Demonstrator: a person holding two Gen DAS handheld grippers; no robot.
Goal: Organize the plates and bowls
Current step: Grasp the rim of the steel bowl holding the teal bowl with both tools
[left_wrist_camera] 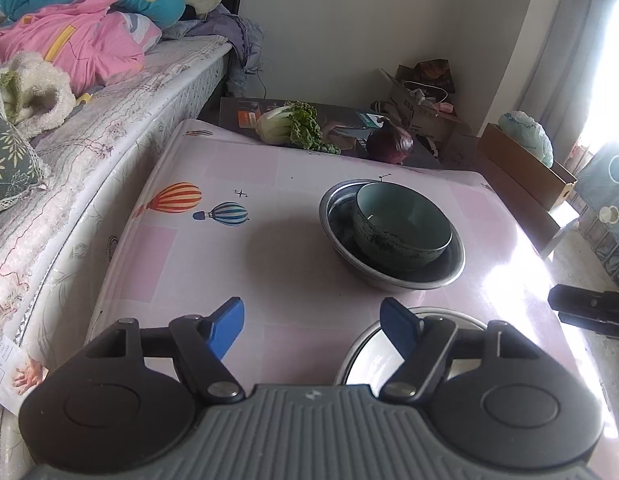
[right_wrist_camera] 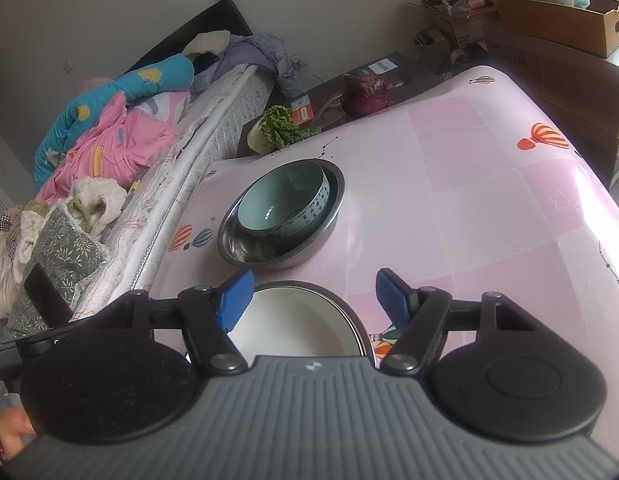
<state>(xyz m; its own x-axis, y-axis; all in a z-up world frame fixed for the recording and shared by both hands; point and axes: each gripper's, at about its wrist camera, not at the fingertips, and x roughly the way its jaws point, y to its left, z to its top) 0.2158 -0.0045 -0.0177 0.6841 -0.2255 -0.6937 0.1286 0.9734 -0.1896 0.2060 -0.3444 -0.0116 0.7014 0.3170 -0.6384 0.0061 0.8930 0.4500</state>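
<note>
A pale green ceramic bowl (left_wrist_camera: pixel 401 224) sits tilted inside a wide steel basin (left_wrist_camera: pixel 445 272) in the middle of the pink table; the right wrist view shows the same bowl (right_wrist_camera: pixel 285 204) and basin (right_wrist_camera: pixel 245 248). A second steel basin with a white inside (left_wrist_camera: pixel 373 352) lies near the table's front edge, also in the right wrist view (right_wrist_camera: pixel 297 328). My left gripper (left_wrist_camera: pixel 312 326) is open and empty, just above the table, its right finger over that basin's rim. My right gripper (right_wrist_camera: pixel 314 298) is open and empty over the white basin.
The table (left_wrist_camera: pixel 181 248) has a pink cloth with balloon prints. A bed (left_wrist_camera: pixel 49 120) with quilts runs along its left side. Bok choy (left_wrist_camera: pixel 289 124) and a red cabbage (left_wrist_camera: pixel 389 142) lie on a dark board at the far edge. Cardboard boxes (right_wrist_camera: pixel 561 20) stand at the right.
</note>
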